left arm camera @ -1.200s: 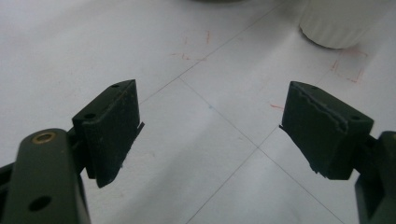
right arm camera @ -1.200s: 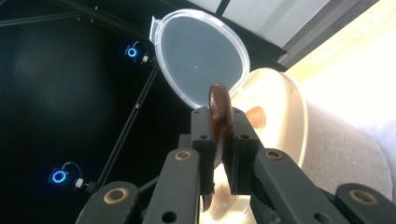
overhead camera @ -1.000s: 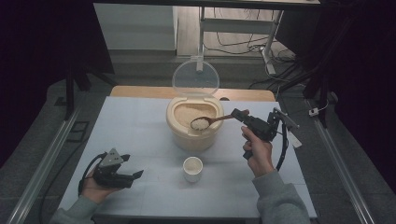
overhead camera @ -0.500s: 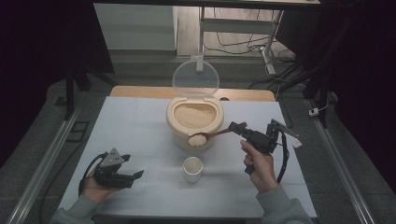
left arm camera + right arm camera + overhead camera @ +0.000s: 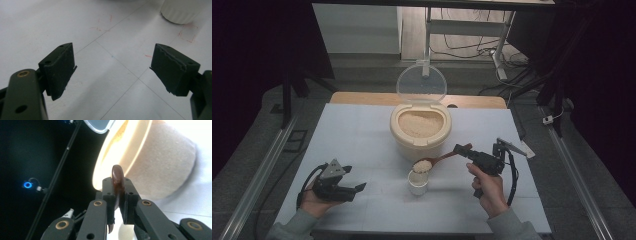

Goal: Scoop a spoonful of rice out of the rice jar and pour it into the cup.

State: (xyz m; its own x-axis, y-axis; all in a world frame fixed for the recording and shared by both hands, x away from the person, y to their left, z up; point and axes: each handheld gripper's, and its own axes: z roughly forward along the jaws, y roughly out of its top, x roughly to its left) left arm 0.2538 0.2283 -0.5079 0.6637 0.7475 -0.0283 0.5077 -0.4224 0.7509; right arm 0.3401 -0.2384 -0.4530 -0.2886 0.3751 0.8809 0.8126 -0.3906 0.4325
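Right now your right gripper (image 5: 460, 148) is clamped on the handle of a brown wooden spoon (image 5: 438, 160), and in the right gripper view the handle stands edge-on between the two closed jaws. The spoon's bowl carries a heap of rice (image 5: 422, 165) and sits directly over the small white cup (image 5: 418, 182), just above its rim. The cup stands on the white surface (image 5: 362, 135) just in front of the beige rice container (image 5: 420, 131), between your two hands. The container is full of rice, and its clear round lid (image 5: 421, 83) stands upright at the back edge. In the right gripper view the container's beige wall (image 5: 160, 162) rises close behind the jaws, tilted because your hand is turned.

Your left gripper (image 5: 352, 190) rests low on the surface at the near left, well apart from the cup, with your left hand (image 5: 312, 197) wrapped around its body. Its jaws are spread wide and hold nothing; in the left gripper view you see bare surface with thin grid lines between them, and the base of the cup (image 5: 180, 11) at the top right.
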